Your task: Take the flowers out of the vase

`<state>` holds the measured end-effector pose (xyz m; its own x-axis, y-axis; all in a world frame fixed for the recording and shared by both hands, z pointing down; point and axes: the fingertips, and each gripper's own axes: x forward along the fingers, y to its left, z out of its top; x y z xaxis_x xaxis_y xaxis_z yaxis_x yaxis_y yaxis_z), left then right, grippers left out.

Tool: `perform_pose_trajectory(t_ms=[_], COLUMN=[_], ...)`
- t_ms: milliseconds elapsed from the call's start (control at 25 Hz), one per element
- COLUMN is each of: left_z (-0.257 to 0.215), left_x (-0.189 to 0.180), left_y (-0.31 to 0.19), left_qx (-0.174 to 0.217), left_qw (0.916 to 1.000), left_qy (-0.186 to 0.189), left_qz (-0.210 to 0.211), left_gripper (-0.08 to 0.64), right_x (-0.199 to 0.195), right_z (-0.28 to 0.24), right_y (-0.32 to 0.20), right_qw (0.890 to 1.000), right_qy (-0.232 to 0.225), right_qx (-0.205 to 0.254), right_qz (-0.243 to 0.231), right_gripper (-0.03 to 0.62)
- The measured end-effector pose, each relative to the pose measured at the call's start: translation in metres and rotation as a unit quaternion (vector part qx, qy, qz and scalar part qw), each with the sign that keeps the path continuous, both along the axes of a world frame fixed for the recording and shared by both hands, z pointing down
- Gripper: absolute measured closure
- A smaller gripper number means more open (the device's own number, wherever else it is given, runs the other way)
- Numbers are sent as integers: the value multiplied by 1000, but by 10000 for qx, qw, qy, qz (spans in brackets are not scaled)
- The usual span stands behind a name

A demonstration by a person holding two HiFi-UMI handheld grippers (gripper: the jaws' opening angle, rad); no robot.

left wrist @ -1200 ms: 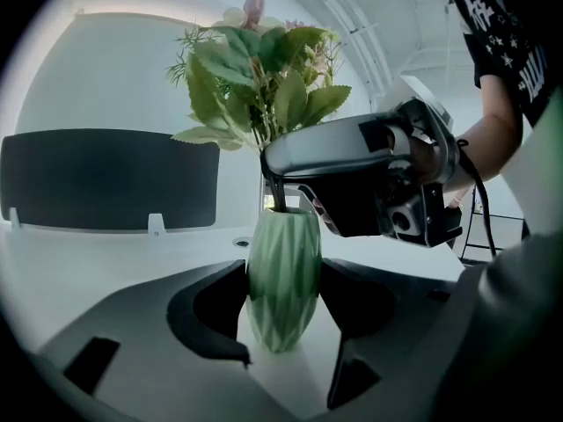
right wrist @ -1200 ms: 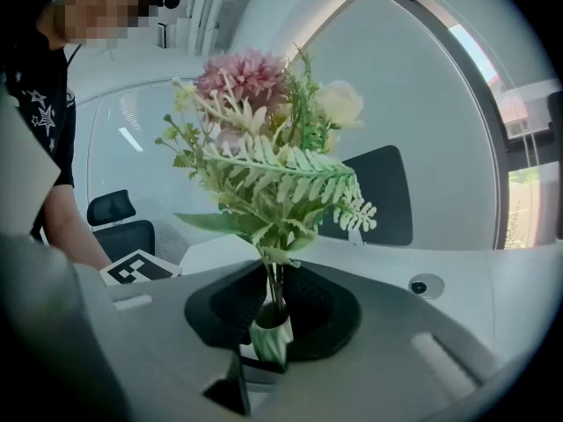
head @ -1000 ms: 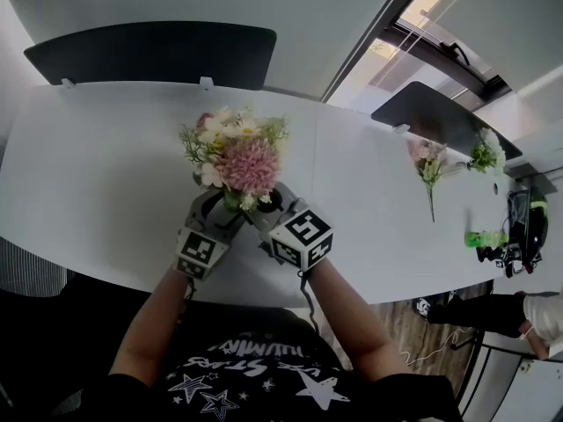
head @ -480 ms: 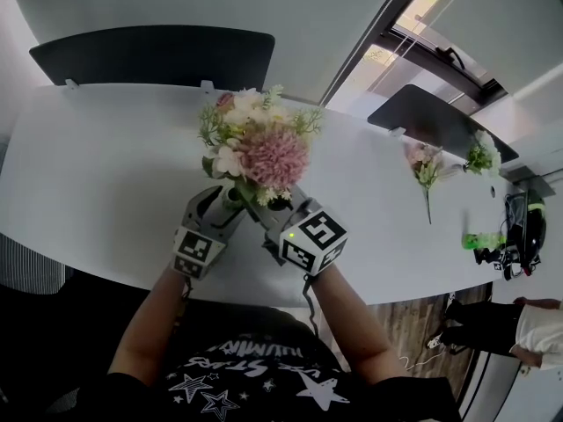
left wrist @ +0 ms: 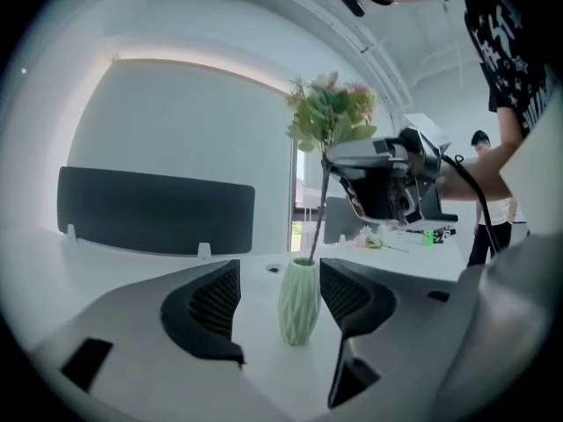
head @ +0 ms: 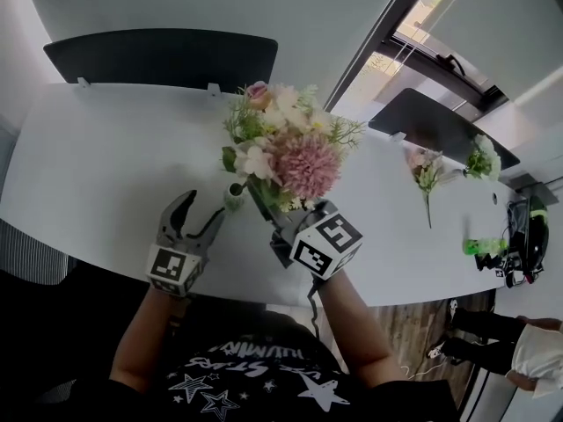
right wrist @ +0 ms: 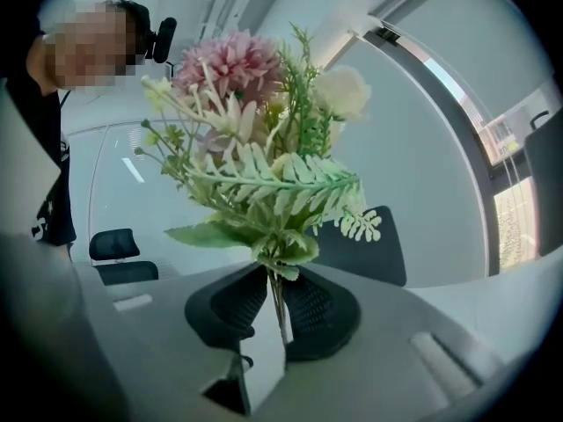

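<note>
Resting low over the near edge of the white tabletop (head: 106,156), the left tongs (head: 203,207) stand wide open with nothing gripped. The pale green ribbed vase (left wrist: 299,301) stands upright on the tabletop just ahead of their tips. In the left gripper view it shows in the gap between the two jaws, with clear space on its left side and its right side close against the other jaw. A thin stem (left wrist: 318,209) rises from the mouth of the vase, slanting up to the right, and whether its lower end sits inside the mouth cannot be told. Above it spread the flowers (head: 290,152), a bunch with a large pink bloom, pale blossoms and fern-like leaves, lifted well clear of the tabletop and up to the right of the vase. The right tongs (head: 268,211) are closed narrowly on the stems just under the lowest leaves, so the bunch stands upright out of the jaws. Farther right, well apart from both tongs, two loose sprigs (head: 428,170) lie on the tabletop.
</note>
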<state>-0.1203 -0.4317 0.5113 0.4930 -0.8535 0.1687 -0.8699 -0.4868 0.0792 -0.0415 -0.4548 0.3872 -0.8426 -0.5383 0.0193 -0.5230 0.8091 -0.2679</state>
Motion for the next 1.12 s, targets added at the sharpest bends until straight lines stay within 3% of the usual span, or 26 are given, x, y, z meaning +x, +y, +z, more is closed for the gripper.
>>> perform_pose_trajectory(t_ms=[240, 440, 760, 1120], left_z=[-51, -76, -96, -123], left_x=[-32, -9, -3, 25], left_y=[19, 47, 51, 58], left_qx=[466, 717, 759, 730], left_qw=[9975, 9944, 9941, 9932], left_qy=[132, 87, 101, -16], left_qz=[-510, -769, -765, -907], left_gripper=[290, 298, 399, 536], right_x=[17, 63, 74, 80], right_z=[-14, -19, -11, -7], right_y=[14, 39, 44, 55], right_qw=[9997, 9993, 9991, 9997], right_qy=[-264, -381, -364, -172], right_qx=[-3, 37, -119, -192], right_qz=[6, 12, 187, -6], right_gripper=[541, 541, 543, 543])
